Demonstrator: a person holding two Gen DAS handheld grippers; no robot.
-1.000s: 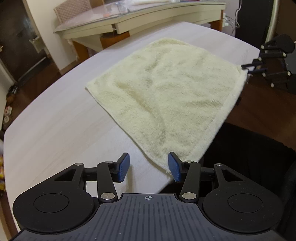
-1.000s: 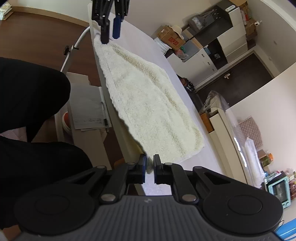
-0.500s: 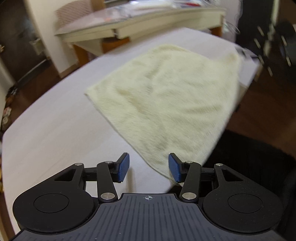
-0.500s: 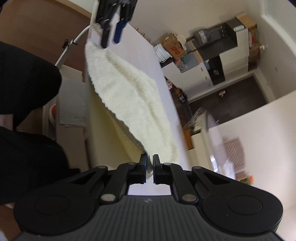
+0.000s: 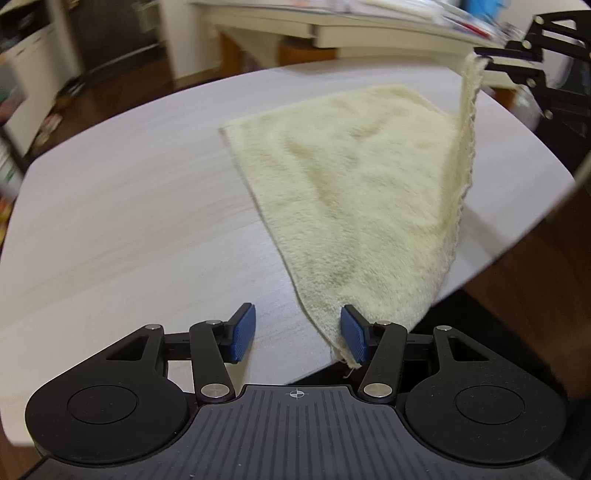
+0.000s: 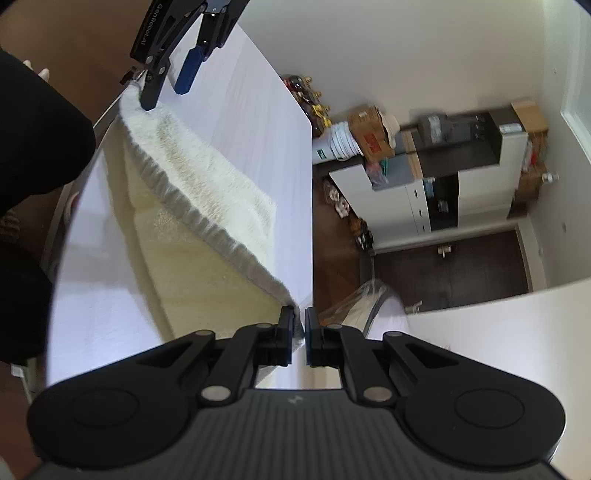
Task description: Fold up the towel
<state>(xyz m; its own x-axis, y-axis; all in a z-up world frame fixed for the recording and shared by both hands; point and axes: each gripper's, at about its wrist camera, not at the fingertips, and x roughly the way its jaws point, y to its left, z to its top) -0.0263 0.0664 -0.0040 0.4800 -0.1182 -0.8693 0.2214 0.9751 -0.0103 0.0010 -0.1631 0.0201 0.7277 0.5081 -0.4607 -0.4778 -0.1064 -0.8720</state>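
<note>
A pale yellow towel [image 5: 351, 192] lies on the white table [image 5: 129, 221]. My left gripper [image 5: 297, 334] hovers at the towel's near corner, jaws opening. That corner rests against the right blue pad [image 5: 352, 338], and the left pad stands well clear. My right gripper [image 5: 480, 61] at the far right holds the opposite corner up, so that edge rises off the table. In the right wrist view the right gripper [image 6: 299, 332] is shut on the towel [image 6: 207, 184] corner, and the left gripper [image 6: 166, 92] is at the top left.
The table's [image 6: 258, 110] curved edge runs close on the right, with dark floor [image 5: 535, 277] beyond. A second table [image 5: 369, 22] with clutter stands behind. A person's dark clothing [image 6: 37, 129] is at the near side. Cabinets and boxes [image 6: 369, 136] line the far wall.
The right gripper has lifted its towel corner and carried it inward over the table, raising that edge. The left jaws have widened, and both views have rolled.
</note>
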